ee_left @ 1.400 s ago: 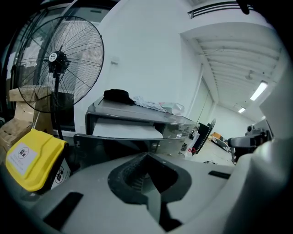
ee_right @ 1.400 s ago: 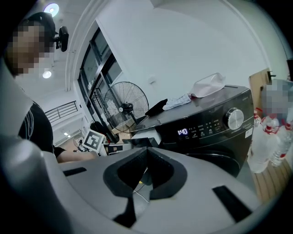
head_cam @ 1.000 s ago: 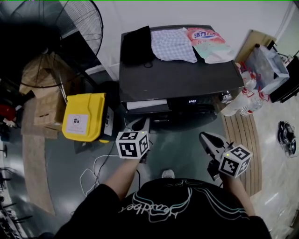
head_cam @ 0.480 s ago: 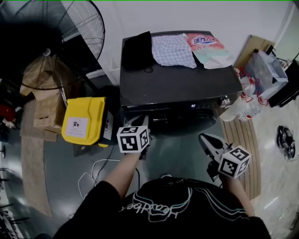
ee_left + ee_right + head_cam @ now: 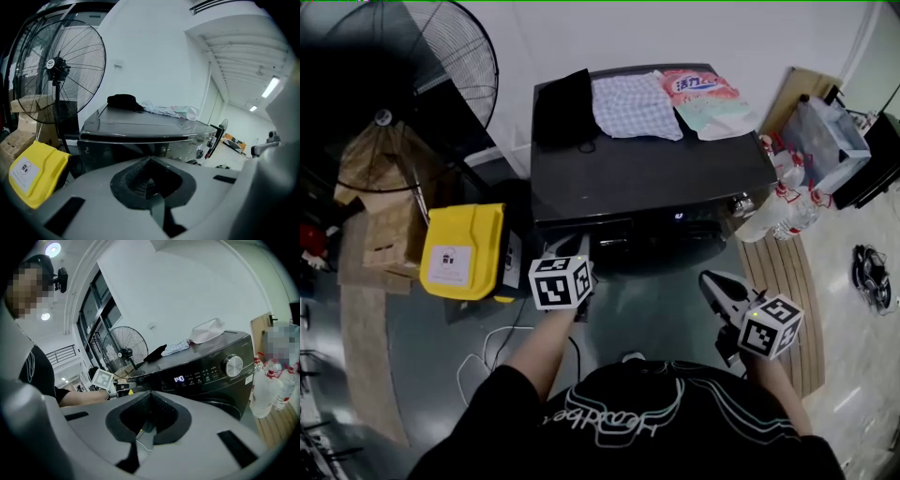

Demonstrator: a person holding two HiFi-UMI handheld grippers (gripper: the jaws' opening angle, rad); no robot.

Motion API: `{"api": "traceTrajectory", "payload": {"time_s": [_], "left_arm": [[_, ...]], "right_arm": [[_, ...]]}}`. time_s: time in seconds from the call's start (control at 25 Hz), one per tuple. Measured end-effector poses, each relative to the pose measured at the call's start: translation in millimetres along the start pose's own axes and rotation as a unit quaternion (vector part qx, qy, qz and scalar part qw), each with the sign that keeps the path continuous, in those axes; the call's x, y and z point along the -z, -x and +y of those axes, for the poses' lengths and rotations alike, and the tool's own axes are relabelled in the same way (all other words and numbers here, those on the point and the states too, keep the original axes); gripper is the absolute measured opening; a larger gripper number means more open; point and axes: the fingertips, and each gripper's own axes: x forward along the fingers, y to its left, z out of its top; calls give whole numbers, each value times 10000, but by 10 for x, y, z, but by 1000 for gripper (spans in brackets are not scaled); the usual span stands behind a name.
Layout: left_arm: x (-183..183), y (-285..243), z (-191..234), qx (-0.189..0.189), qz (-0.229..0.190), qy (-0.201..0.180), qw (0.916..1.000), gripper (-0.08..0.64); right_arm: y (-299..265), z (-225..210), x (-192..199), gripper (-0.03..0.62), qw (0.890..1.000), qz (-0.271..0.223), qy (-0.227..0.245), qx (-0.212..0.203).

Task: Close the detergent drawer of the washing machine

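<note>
Since a second ago the pale detergent drawer [image 5: 600, 228] has gone from jutting out of the machine's upper left front to sitting flush in the dark panel, and our left gripper [image 5: 572, 247] has followed it forward. We see the big dark grey front-loading washing machine [image 5: 647, 173] ahead of us, with the tall black wire-cage floor fan [image 5: 422, 56] to its left and a yellow plastic case [image 5: 464, 248] on the floor beside it. On the machine's lid, along the back edge, lie a black cloth [image 5: 562, 108], a blue checked cloth [image 5: 633, 103] and a pink-and-white detergent pouch [image 5: 703, 94]. Our left gripper, jaws together on nothing, points at the drawer front from just before it; we cannot tell if it touches. Our right gripper [image 5: 710, 279] hangs well apart to the right, jaws likewise closed and empty
</note>
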Motion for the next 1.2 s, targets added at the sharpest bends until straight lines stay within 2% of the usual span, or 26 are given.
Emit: {"api": "traceTrajectory", "payload": {"time_s": [0.64,0.8,0.96,1.08,1.2], "left_arm": [[-11,-57,19,-53,-38,29,10000,21],[-65,-136,76,-74,38,191,9998,21],[-74,-137,62,-64,0,-45,10000,21],[-74,-140,68,-69,46,104,9999,21],[-59,-136,64,-50,78,93,9999,23]], "right_arm": [[-146,93,97,27,9997,193,-18,-159],[-163,90,92,28,9996,218,-54,-165],[-192,73,80,27,9997,179,-79,-172],[-238,79,88,28,9995,178,-109,-217],[-272,104,78,26,9994,156,-112,-275]]}}
